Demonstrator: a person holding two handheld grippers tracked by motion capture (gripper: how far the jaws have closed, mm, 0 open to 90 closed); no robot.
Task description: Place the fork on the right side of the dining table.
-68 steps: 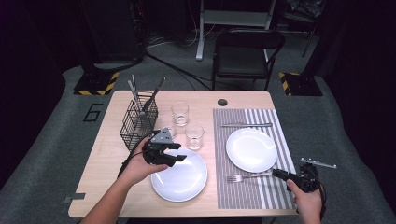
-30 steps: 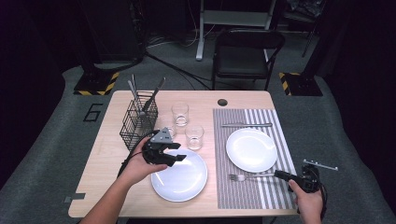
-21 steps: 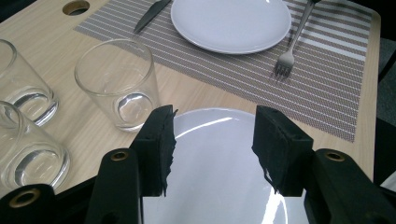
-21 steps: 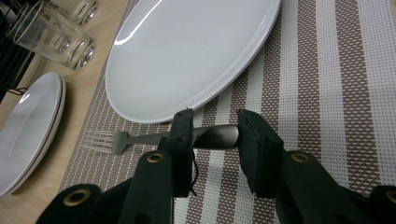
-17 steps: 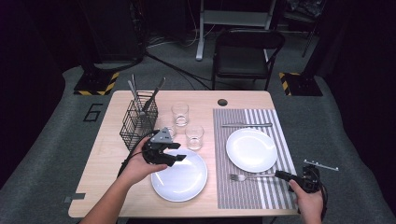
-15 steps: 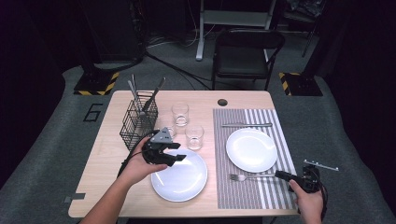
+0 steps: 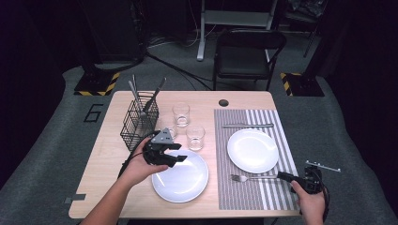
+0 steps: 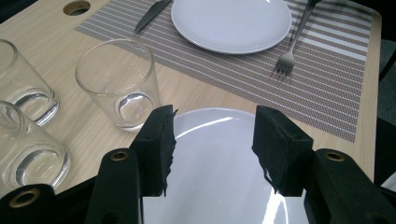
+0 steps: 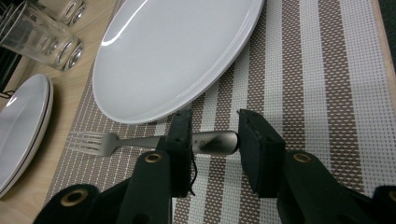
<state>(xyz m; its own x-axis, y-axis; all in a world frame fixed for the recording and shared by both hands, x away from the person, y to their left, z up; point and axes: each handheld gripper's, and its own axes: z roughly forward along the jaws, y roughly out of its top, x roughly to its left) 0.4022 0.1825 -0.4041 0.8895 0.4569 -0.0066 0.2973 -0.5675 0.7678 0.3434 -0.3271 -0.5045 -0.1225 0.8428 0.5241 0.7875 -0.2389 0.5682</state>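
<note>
Fork (image 9: pixel 140 141) flat on placemat (image 9: pixel 327 93), axis crosswise, tines twd left; right claw (image 9: pixel 212 140) straddles handle end, narrow gap.

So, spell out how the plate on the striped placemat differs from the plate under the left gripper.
The plate on the placemat lies on the striped placemat, with a fork and knife beside it; the near plate lies on the bare wooden table. The left gripper hovers over the near plate's edge with jaws apart; nothing hangs over the other. Both are round, white, empty.
</note>
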